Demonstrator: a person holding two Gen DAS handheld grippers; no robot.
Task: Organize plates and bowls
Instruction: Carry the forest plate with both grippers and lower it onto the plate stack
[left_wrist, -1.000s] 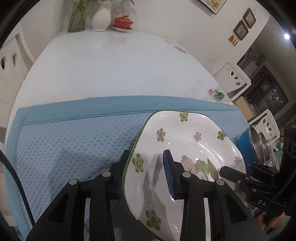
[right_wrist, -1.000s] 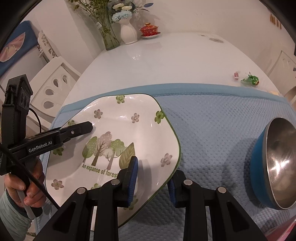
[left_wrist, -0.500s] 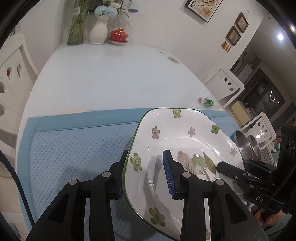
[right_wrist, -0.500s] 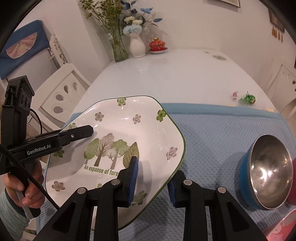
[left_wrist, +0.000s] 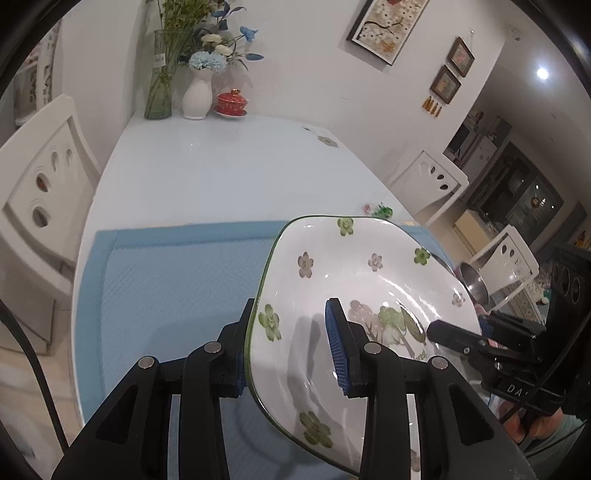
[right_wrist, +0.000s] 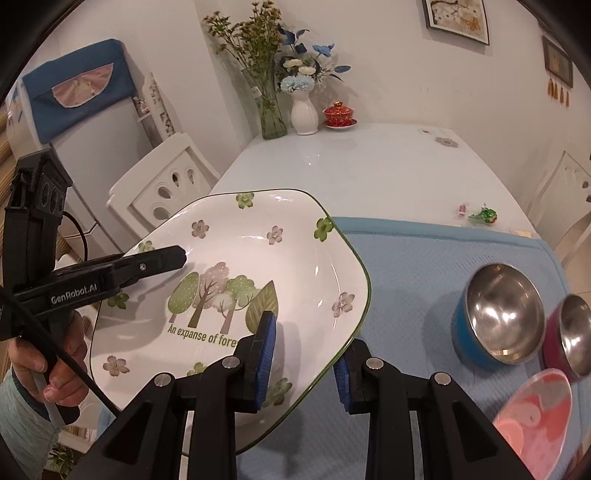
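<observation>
We hold the white square ceramic plate with green rim and printed flowers and trees (right_wrist: 258, 288) lifted above the blue waffle-textured mat (left_wrist: 177, 280), our left gripper (left_wrist: 291, 343) pinching its edge at nine o'clock and our right gripper (right_wrist: 304, 358) pinching its rim at five o'clock, one finger of each over the plate's face and the other beneath. In the right wrist view, the blue-walled steel bowl (right_wrist: 498, 317) sits on the mat at three o'clock of the plate, touching a magenta-walled steel bowl (right_wrist: 570, 332), with a pink translucent round plate (right_wrist: 532, 421) nearer us at four o'clock.
</observation>
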